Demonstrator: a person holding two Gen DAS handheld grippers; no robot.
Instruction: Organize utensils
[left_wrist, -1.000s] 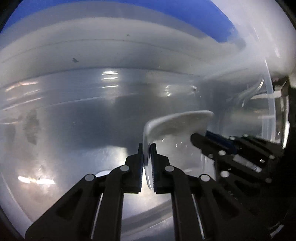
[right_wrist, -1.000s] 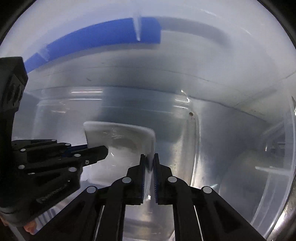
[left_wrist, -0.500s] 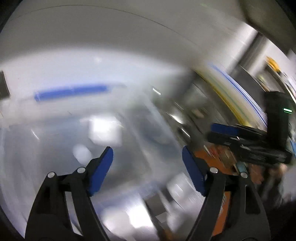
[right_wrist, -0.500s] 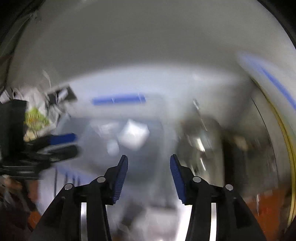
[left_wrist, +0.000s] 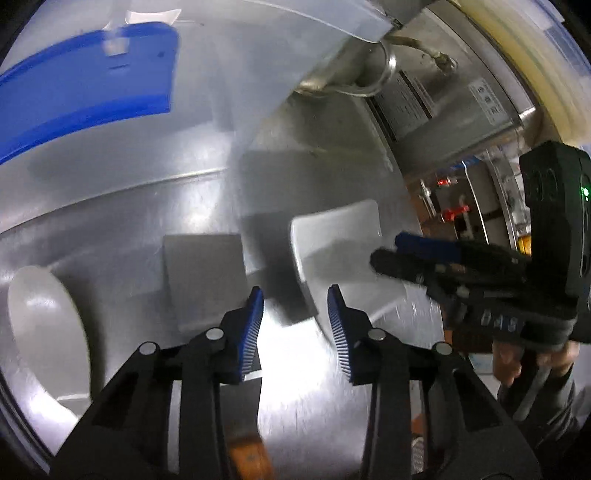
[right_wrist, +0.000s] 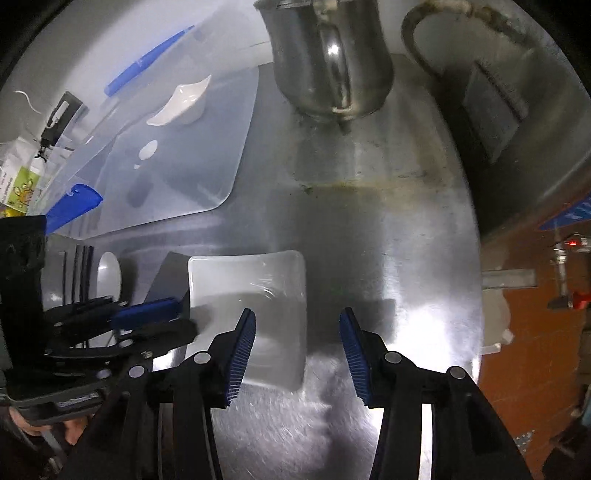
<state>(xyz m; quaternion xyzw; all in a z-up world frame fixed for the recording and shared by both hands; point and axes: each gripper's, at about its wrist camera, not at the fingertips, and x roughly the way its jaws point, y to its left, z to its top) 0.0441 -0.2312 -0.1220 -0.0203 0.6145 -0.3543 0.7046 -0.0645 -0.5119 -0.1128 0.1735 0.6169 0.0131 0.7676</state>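
Dish (right_wrist: 251, 288), white and square, flat on the shiny metal table (right_wrist: 388, 206). Left gripper (left_wrist: 295, 295) low over the dish's left edge, jaws apart but just closing a bit, nothing pinched, only the dish edge showing in the gap. Right gripper (right_wrist: 297, 317) over the dish's right edge, jaws apart, just opened up, pads not pressing on anything. Round white plate (left_wrist: 44, 325) just left of the dish on the same table. Further back, a clear bin (right_wrist: 207, 177) with a small white dish (right_wrist: 181, 99) inside. Beside it, a big metal pot (right_wrist: 328, 55).
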